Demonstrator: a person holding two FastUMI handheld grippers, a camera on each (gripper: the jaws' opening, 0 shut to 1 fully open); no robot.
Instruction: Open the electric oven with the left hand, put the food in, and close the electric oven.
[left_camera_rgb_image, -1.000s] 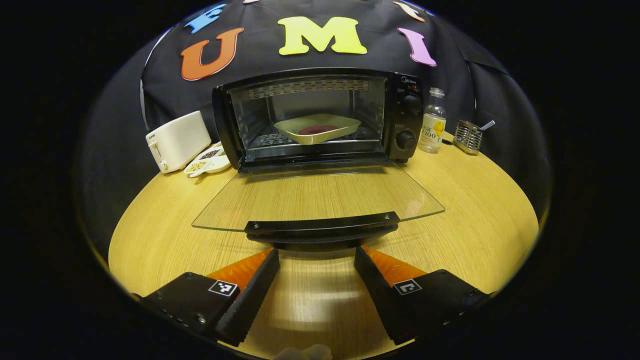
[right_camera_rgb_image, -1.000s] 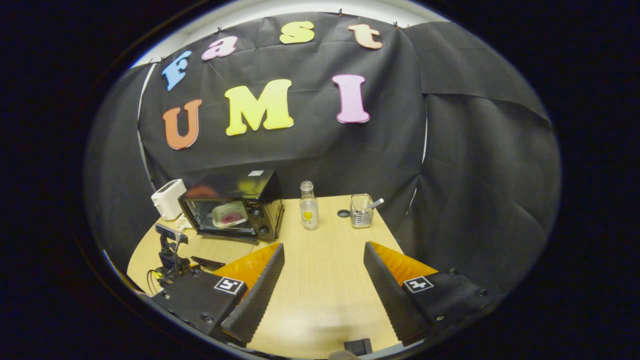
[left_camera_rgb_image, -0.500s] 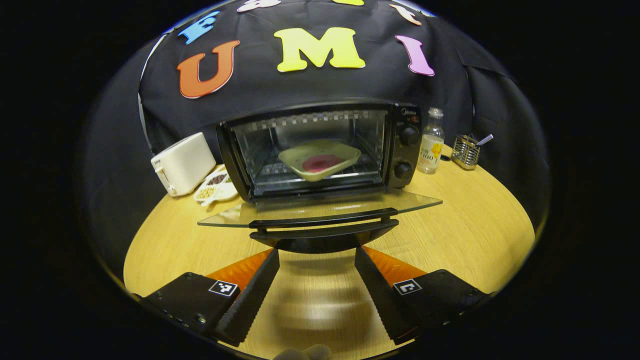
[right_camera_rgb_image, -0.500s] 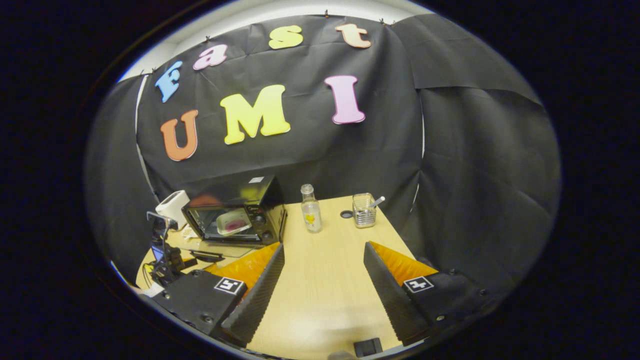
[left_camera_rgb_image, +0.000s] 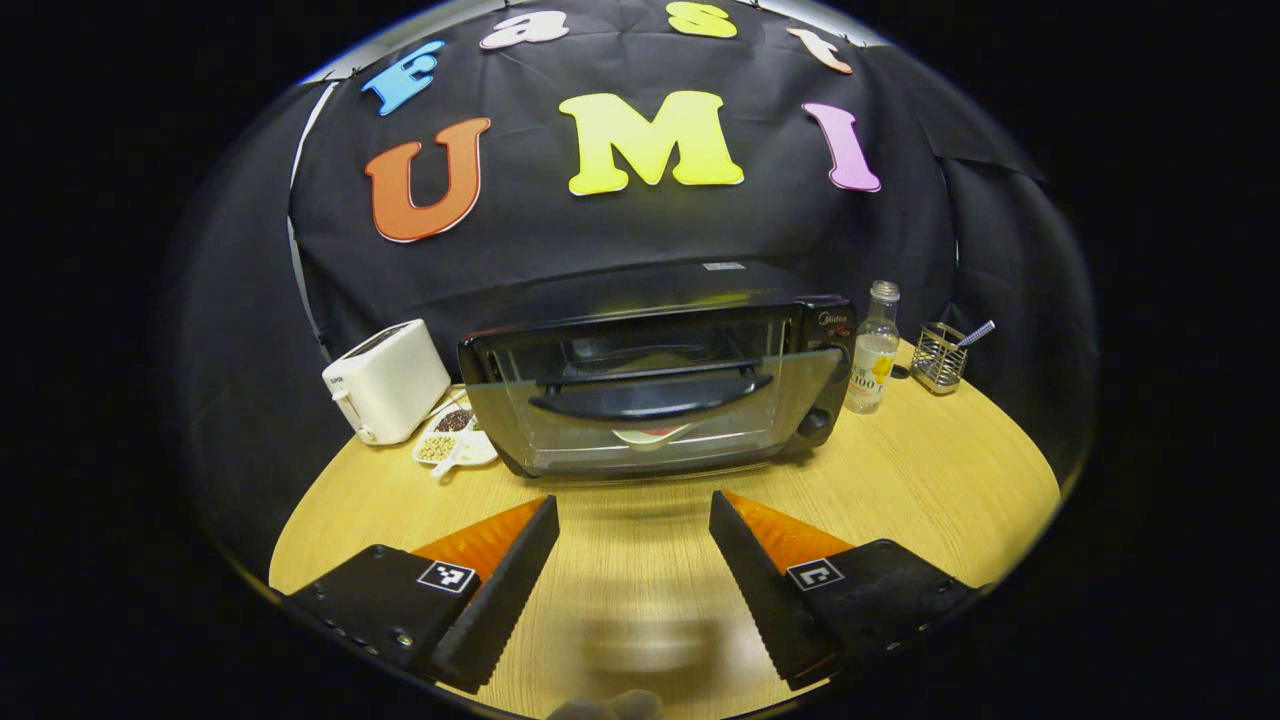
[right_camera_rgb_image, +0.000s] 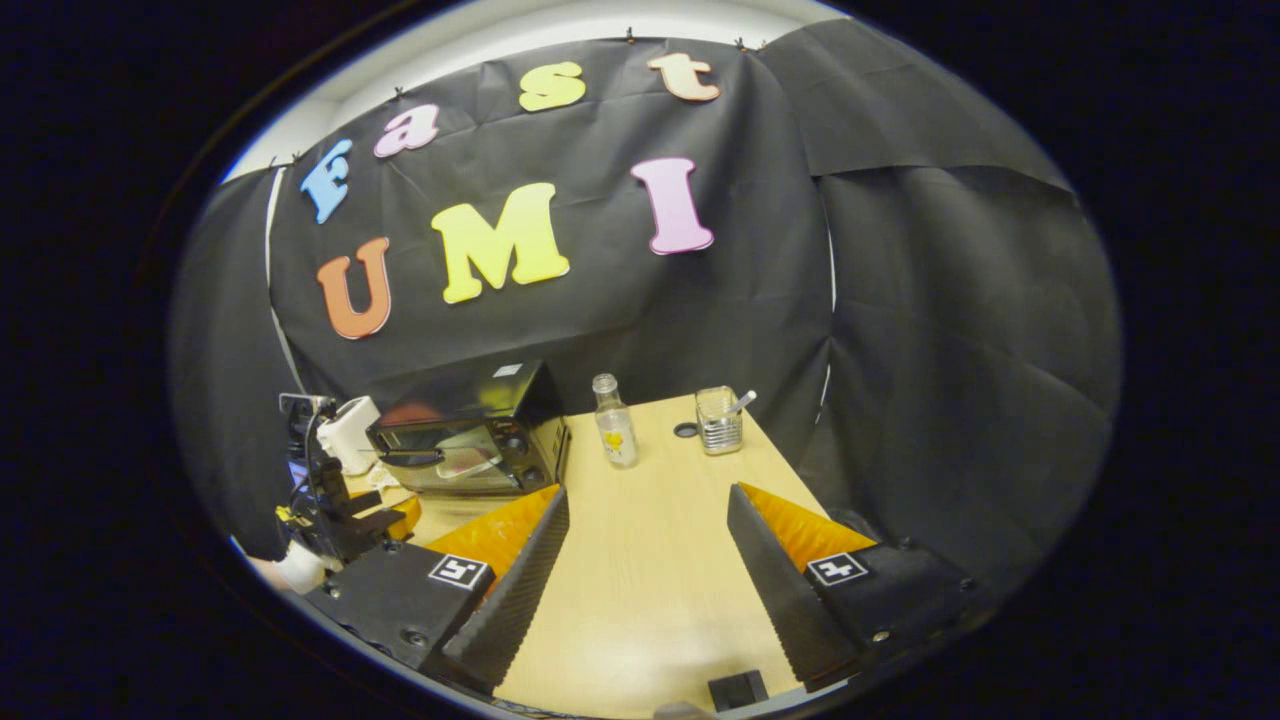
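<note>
Both claws, left claw (left_camera_rgb_image: 634, 510) and right claw (right_camera_rgb_image: 647, 500), gape empty; the oven door (left_camera_rgb_image: 650, 410) near the tabletop's back edge looks slightly ajar, so without a firm push it may drop open.

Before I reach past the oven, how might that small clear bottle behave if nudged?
The bottle stands tall and narrow, so it would probably tip rather than slide. It looks like glass, so likely fragile, and may roll once down.

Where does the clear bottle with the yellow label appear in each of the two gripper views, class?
Left gripper view: bottle, right of centre, beside the oven.
Right gripper view: bottle, near centre, right of the oven.
Shared landmark: wire holder, to the bottle's right.
</note>
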